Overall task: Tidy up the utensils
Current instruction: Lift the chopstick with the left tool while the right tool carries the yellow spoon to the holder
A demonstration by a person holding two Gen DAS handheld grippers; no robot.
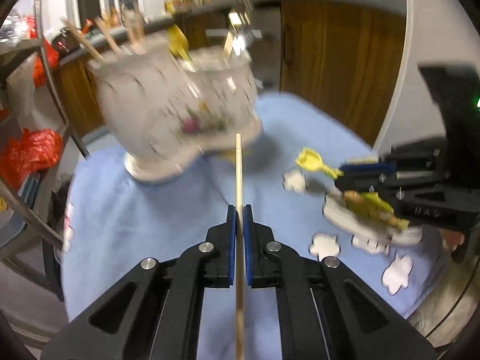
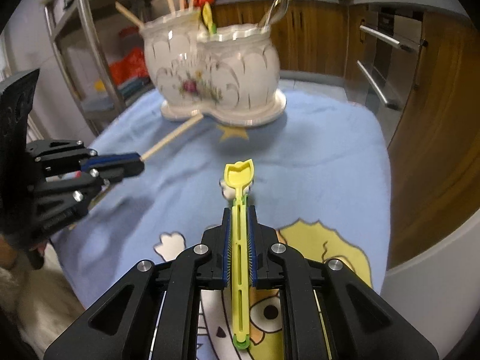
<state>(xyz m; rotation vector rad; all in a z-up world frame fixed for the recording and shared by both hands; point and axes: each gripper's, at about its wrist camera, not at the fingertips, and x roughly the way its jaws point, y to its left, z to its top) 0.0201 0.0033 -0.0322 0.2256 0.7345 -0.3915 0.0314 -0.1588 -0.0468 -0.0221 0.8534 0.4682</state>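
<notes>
My left gripper (image 1: pixel 239 210) is shut on a wooden chopstick (image 1: pixel 238 174) that points toward the white ceramic utensil holder (image 1: pixel 180 111); it also shows in the right wrist view (image 2: pixel 132 163) with the chopstick (image 2: pixel 172 138) reaching the holder's base. My right gripper (image 2: pixel 239 210) is shut on a yellow plastic spoon (image 2: pixel 239 180), held above the blue cloth; in the left wrist view the right gripper (image 1: pixel 357 171) shows with the spoon (image 1: pixel 312 162). The holder (image 2: pixel 216 75) contains chopsticks in its left part, a yellow spoon in the middle and metal forks (image 2: pixel 279 0) on the right.
The blue cartoon-print cloth (image 2: pixel 315 156) covers a small round table. A metal rack (image 2: pixel 90 45) with red bags stands to the left. Wooden cabinets (image 2: pixel 426 105) and a counter curve around behind and to the right.
</notes>
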